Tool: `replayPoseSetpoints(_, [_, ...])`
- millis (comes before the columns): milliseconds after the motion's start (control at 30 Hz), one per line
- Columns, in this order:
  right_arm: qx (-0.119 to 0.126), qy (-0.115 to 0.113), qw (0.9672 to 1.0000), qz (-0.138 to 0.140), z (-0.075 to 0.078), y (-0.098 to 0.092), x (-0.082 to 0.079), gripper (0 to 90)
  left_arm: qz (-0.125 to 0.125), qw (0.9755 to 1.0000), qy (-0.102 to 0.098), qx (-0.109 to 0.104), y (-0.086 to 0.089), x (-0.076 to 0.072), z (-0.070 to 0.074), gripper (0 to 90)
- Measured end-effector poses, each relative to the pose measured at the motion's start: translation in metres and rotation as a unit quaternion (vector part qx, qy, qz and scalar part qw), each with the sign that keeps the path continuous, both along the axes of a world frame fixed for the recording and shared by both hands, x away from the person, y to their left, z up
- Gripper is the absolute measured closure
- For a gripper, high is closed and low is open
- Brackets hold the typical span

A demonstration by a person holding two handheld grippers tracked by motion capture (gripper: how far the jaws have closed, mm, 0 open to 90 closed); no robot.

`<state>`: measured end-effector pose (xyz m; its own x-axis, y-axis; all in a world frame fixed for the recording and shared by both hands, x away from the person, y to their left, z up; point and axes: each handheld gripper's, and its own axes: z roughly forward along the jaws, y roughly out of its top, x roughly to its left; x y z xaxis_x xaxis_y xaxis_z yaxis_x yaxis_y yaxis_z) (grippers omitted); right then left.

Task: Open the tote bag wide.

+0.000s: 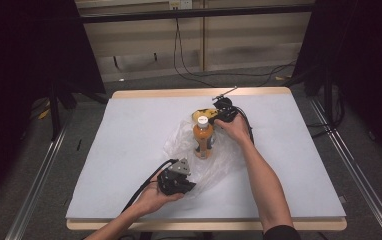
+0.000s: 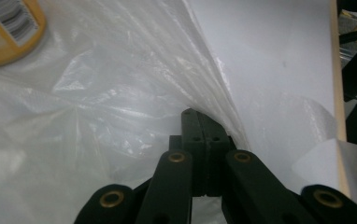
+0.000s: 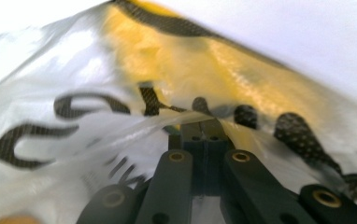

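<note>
A clear plastic bag lies crumpled on the white table. An orange bottle with a white cap stands upright at the bag's middle. Behind it lies a yellow packet. My left gripper is at the bag's near edge, shut on its film. In the left gripper view the closed jaws pinch the bag. An orange-rimmed barcode label shows through the film. My right gripper is at the bag's far edge, shut on film over the yellow packet with black lettering.
The wooden table edge runs along the far side, and the right edge is close to my left gripper. Black cables trail over the floor behind the table. Dark stand legs are at the left and right.
</note>
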<state>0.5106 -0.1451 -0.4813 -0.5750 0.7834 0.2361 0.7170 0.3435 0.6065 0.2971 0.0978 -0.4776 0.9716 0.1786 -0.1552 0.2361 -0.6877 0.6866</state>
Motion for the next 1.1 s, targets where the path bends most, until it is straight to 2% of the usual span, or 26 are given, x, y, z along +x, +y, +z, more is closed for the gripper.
replayPoseSetpoints(67, [-0.009,0.000,0.9998,-0.015,0.001,0.000,0.003,90.0,-0.009,0.9999,0.008,0.005,0.003,-0.002,0.001,90.0])
replayPoseSetpoints(133, [-0.018,-0.006,0.9995,-0.024,0.001,0.001,0.006,90.0,-0.013,0.9999,0.006,-0.007,0.003,-0.006,-0.001,90.0])
replayPoseSetpoints(167, [-0.020,-0.009,0.9995,-0.024,0.001,0.000,0.008,90.0,-0.021,0.9998,0.006,0.001,0.005,-0.008,0.000,90.0])
replayPoseSetpoints(200, [-0.019,-0.010,0.9995,-0.023,0.001,0.000,0.009,90.0,-0.018,0.9997,0.014,-0.010,0.005,-0.009,-0.002,90.0])
replayPoseSetpoints(267, [-0.023,-0.015,0.9994,-0.020,0.001,0.000,0.009,90.0,-0.022,0.9995,0.018,-0.012,0.007,-0.008,-0.002,90.0])
replayPoseSetpoints(300, [-0.023,-0.018,0.9990,-0.033,0.001,-0.001,0.010,90.0,-0.022,0.9996,0.017,-0.001,0.008,-0.008,-0.001,90.0])
replayPoseSetpoints(333, [-0.023,-0.018,0.9990,-0.033,0.001,-0.001,0.010,90.0,-0.024,0.9995,0.020,0.003,0.008,-0.008,0.000,90.0])
replayPoseSetpoints(367, [-0.030,-0.022,0.9982,-0.046,0.001,-0.003,0.010,90.0,-0.023,0.9995,0.020,-0.010,0.007,-0.009,-0.001,90.0])
replayPoseSetpoints(433, [-0.029,-0.015,0.9982,-0.050,0.002,-0.004,0.009,90.0,-0.016,0.9996,0.021,-0.008,0.007,-0.011,-0.001,90.0])
replayPoseSetpoints(500, [-0.032,-0.021,0.9991,-0.021,0.005,-0.002,0.006,90.0,-0.014,0.9997,0.017,-0.005,0.010,-0.007,0.001,90.0])
replayPoseSetpoints(567, [-0.016,-0.032,0.9993,-0.011,0.011,-0.003,0.002,90.0,0.006,0.9995,0.025,-0.018,0.013,0.000,0.003,90.0])
replayPoseSetpoints(600, [-0.008,-0.038,0.9992,-0.005,0.017,-0.005,-0.002,90.0,0.013,0.9994,0.021,-0.022,0.015,0.002,0.005,90.0])
replayPoseSetpoints(667, [0.007,-0.045,0.9989,0.009,0.026,-0.008,-0.008,90.0,0.029,0.9982,0.024,-0.047,0.019,0.006,0.012,90.0])
replayPoseSetpoints(733, [0.010,-0.063,0.9977,0.022,0.038,-0.009,-0.018,90.0,0.037,0.9975,0.013,-0.059,0.023,0.010,0.021,90.0])
replayPoseSetpoints(867, [0.025,-0.074,0.9965,0.031,0.049,-0.015,-0.035,90.0,0.057,0.9941,0.000,-0.092,0.027,0.019,0.036,90.0])
replayPoseSetpoints(933, [0.026,-0.075,0.9959,0.043,0.053,-0.016,-0.045,90.0,0.062,0.9936,-0.009,-0.094,0.026,0.023,0.043,90.0])
replayPoseSetpoints(967, [0.030,-0.077,0.9953,0.050,0.054,-0.016,-0.050,90.0,0.062,0.9931,-0.007,-0.100,0.026,0.026,0.045,90.0])
replayPoseSetpoints(1033, [0.033,-0.075,0.9945,0.065,0.056,-0.016,-0.059,90.0,0.072,0.9922,-0.023,-0.099,0.025,0.035,0.051,90.0])
replayPoseSetpoints(1067, [0.027,-0.074,0.9941,0.075,0.056,-0.015,-0.064,90.0,0.077,0.9918,-0.032,-0.097,0.024,0.040,0.054,90.0])
replayPoseSetpoints(1100, [0.026,-0.073,0.9935,0.083,0.056,-0.015,-0.068,90.0,0.082,0.9912,-0.031,-0.099,0.024,0.043,0.055,90.0])
